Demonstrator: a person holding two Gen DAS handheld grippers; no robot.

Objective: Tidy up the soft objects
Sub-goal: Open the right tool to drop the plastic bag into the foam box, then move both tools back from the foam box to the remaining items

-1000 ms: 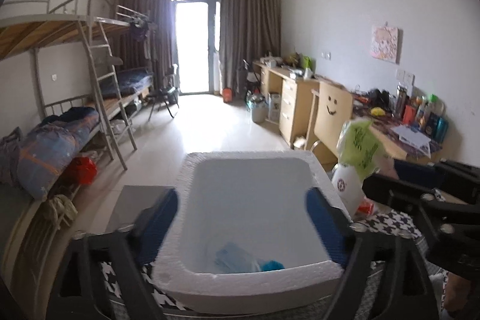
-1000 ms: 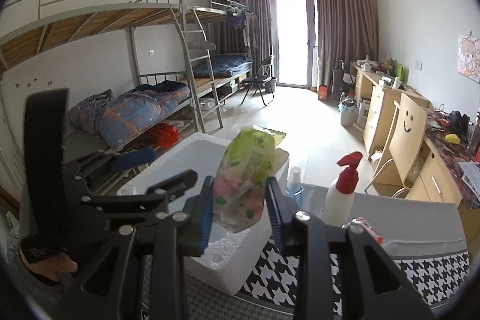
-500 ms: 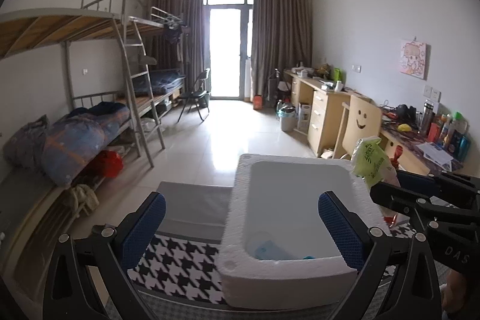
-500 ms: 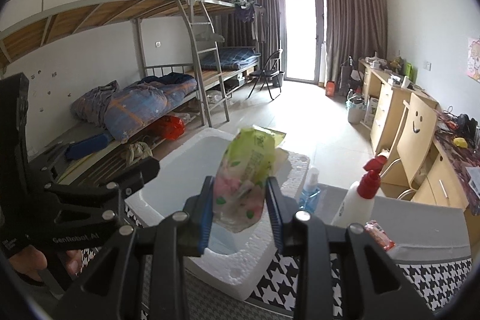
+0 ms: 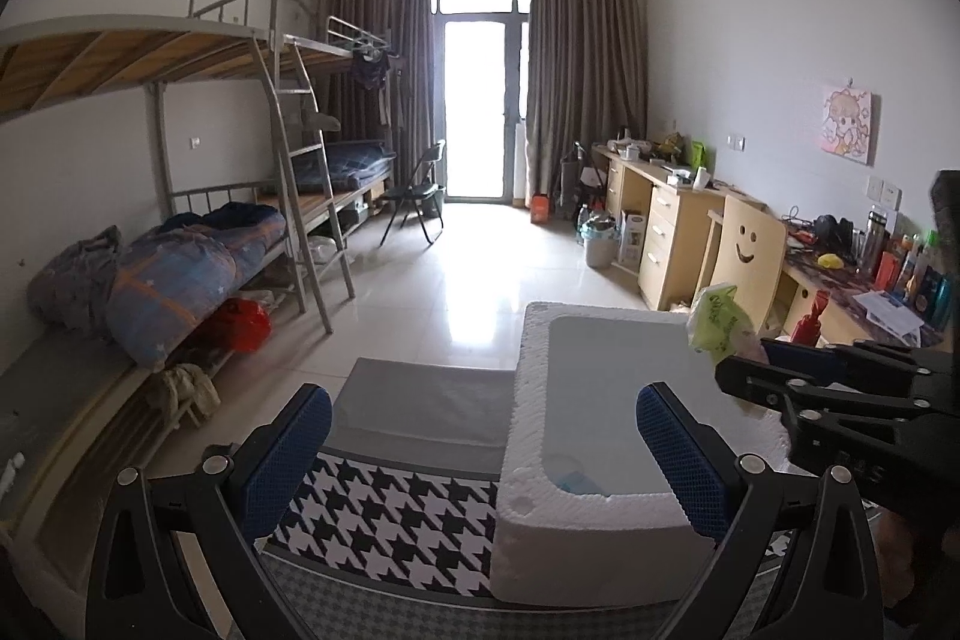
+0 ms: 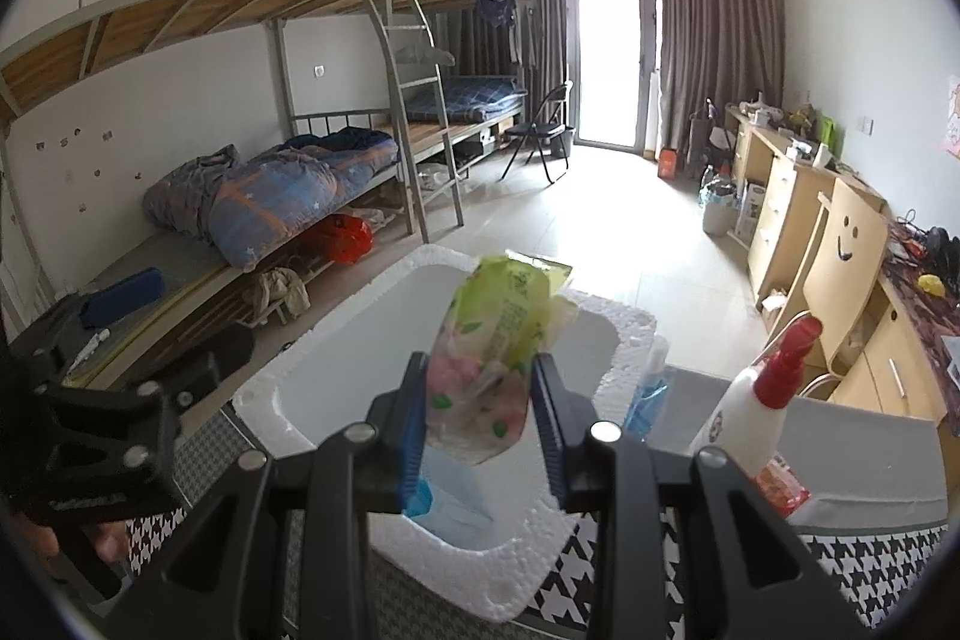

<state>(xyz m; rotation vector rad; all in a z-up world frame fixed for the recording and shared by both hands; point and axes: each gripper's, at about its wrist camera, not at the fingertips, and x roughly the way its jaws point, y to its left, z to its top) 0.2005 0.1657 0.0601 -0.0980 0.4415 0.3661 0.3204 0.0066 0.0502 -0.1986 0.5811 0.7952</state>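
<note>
My right gripper [image 6: 483, 412] is shut on a soft green and pink tissue pack [image 6: 498, 346] and holds it above the white foam box [image 6: 624, 334]. The pack also shows in the left wrist view [image 5: 717, 325], over the right rim of the foam box [image 5: 528, 400]. A blue packet [image 5: 576, 481] lies in the box bottom and shows under my right fingers too [image 6: 456, 502]. My left gripper [image 5: 480, 442] is open and empty, at the box's left front corner. Its right finger stands over the box interior.
The box sits on a houndstooth cloth [image 5: 384, 514] over a grey table [image 5: 420, 400]. A white spray bottle with red trigger [image 6: 756, 412], a small blue bottle [image 6: 651, 382] and a red packet [image 6: 780, 487] stand right of the box. Bunk beds are on the left, desks on the right.
My left gripper has moved left, off centre from the box. My right gripper has carried the tissue pack further over the box.
</note>
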